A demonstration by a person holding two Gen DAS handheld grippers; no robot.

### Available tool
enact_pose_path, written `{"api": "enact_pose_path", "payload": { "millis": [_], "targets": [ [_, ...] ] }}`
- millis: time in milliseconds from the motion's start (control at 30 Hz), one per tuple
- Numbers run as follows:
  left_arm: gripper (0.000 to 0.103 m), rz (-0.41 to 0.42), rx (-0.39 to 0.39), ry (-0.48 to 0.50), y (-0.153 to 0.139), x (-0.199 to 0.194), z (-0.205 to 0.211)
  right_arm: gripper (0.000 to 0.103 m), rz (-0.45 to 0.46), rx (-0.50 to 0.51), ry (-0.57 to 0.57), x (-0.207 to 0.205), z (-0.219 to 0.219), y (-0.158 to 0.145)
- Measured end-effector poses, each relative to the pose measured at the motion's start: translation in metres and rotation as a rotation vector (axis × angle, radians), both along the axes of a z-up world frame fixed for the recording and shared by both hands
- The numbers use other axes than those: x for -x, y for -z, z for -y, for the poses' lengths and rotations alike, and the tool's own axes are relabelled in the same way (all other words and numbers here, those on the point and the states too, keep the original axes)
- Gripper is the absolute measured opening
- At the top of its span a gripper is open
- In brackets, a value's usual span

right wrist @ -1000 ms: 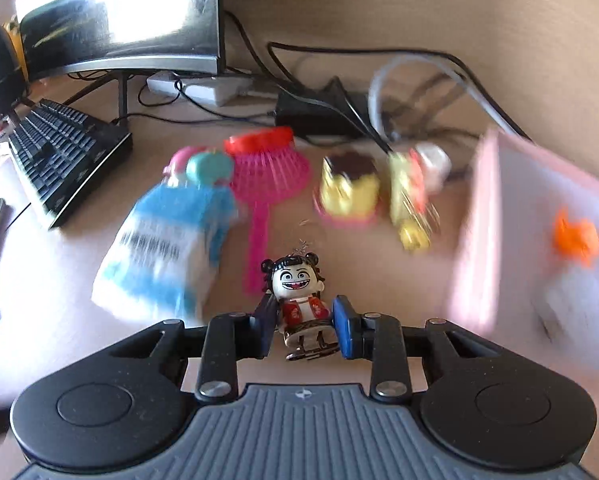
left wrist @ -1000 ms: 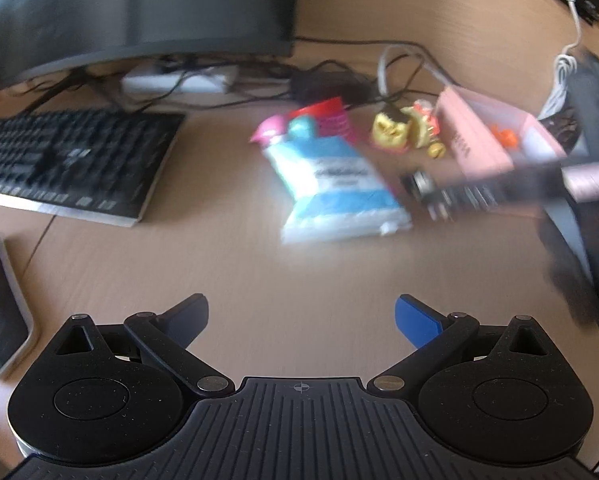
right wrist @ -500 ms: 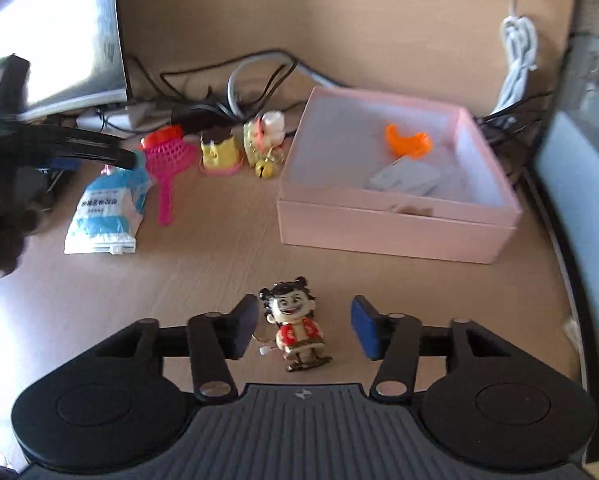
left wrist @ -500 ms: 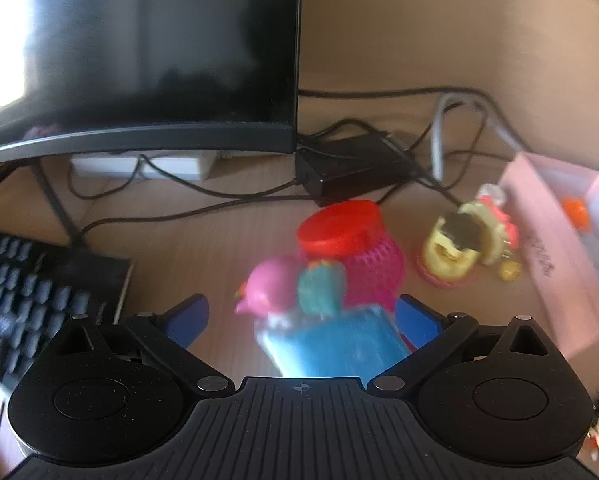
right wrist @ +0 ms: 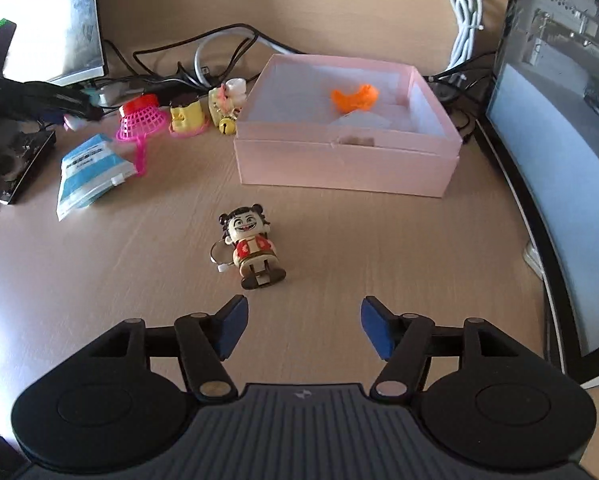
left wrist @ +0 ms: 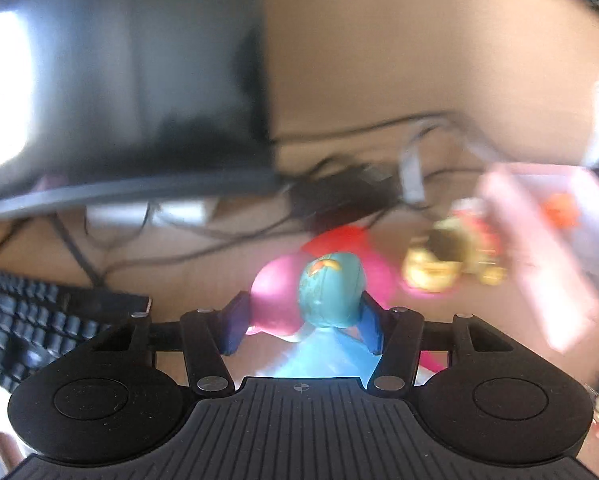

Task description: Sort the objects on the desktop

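Note:
My left gripper (left wrist: 301, 322) is shut on a pink and teal toy (left wrist: 307, 296), just above the blue tissue pack (left wrist: 315, 356). In the right wrist view the left gripper (right wrist: 75, 118) shows at the far left, by the tissue pack (right wrist: 89, 172). My right gripper (right wrist: 303, 328) is open and empty, pulled back from the wind-up doll (right wrist: 251, 246) standing on the desk. The pink box (right wrist: 347, 160) holds an orange piece (right wrist: 353, 98) and a grey item (right wrist: 359, 122). A pink net toy (right wrist: 139, 126), a yellow figure (right wrist: 185, 118) and a bell toy (right wrist: 225, 108) sit left of the box.
A monitor (left wrist: 119, 80) and cables (right wrist: 179, 68) stand at the back, a keyboard (left wrist: 31, 320) at left. A second monitor edge (right wrist: 559, 200) rises at right. Open desk (right wrist: 99, 280) lies around the doll.
My left gripper moved in and closed on the pink and teal toy. My right gripper let go of the doll, opened wider and drew back from it.

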State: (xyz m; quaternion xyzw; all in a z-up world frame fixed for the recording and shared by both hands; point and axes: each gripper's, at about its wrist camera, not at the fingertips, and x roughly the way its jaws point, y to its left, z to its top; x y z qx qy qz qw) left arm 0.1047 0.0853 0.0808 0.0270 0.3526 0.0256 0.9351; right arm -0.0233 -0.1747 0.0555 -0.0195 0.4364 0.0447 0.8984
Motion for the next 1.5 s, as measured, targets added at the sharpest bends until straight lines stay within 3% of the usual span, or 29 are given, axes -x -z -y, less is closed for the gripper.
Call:
{"api": "enact_pose_path", "payload": {
  "millis": [133,233,333,467,567,667,833,967,1033,1067,1167,1333,1500],
  "targets": [
    [0.061,0.019,0.032,0.207,-0.013,0.067,0.043,0.067,-0.001,-0.01,-0.037,-0.004,-0.006,0.007],
    [0.062,-0.056,0.037,0.33,0.002,0.107,0.075,0.068,0.005,-0.014,-0.073,-0.006,-0.008,0.009],
    [0.064,-0.107,-0.016,0.395,0.023,0.133,0.101,0.07,0.017,-0.01,-0.097,-0.006,-0.008,0.011],
    [0.083,-0.167,-0.009,0.372,0.035,0.149,0.108,0.074,0.035,-0.004,-0.12,-0.006,-0.004,0.012],
    [0.089,-0.174,-0.038,0.326,0.036,0.158,0.104,0.074,0.052,0.019,-0.147,-0.007,-0.003,0.012],
    [0.091,-0.176,-0.07,0.256,0.037,0.162,0.096,0.074,0.062,0.027,-0.17,-0.01,-0.003,0.013],
    [0.094,-0.18,-0.052,0.17,0.032,0.163,0.085,0.074,0.086,0.005,-0.216,-0.025,-0.011,0.013],
    [0.095,-0.191,0.001,0.168,0.027,0.169,0.085,0.066,0.082,-0.024,-0.212,-0.048,-0.022,0.019],
    [0.095,-0.199,0.036,0.186,0.025,0.169,0.09,0.053,0.055,-0.037,-0.207,-0.059,-0.026,0.026],
    [0.095,-0.202,0.049,0.192,0.025,0.168,0.093,0.041,0.034,-0.042,-0.211,-0.062,-0.027,0.03],
    [0.095,-0.215,0.068,0.193,0.027,0.158,0.105,0.031,0.029,-0.053,-0.207,-0.057,-0.026,0.03],
    [0.094,-0.245,0.043,0.139,0.038,0.136,0.116,0.031,0.05,-0.08,-0.193,-0.027,-0.007,0.015],
    [0.082,-0.288,0.068,0.099,0.049,0.12,0.121,0.031,0.059,-0.093,-0.175,0.004,0.016,-0.004]
  ]
}}
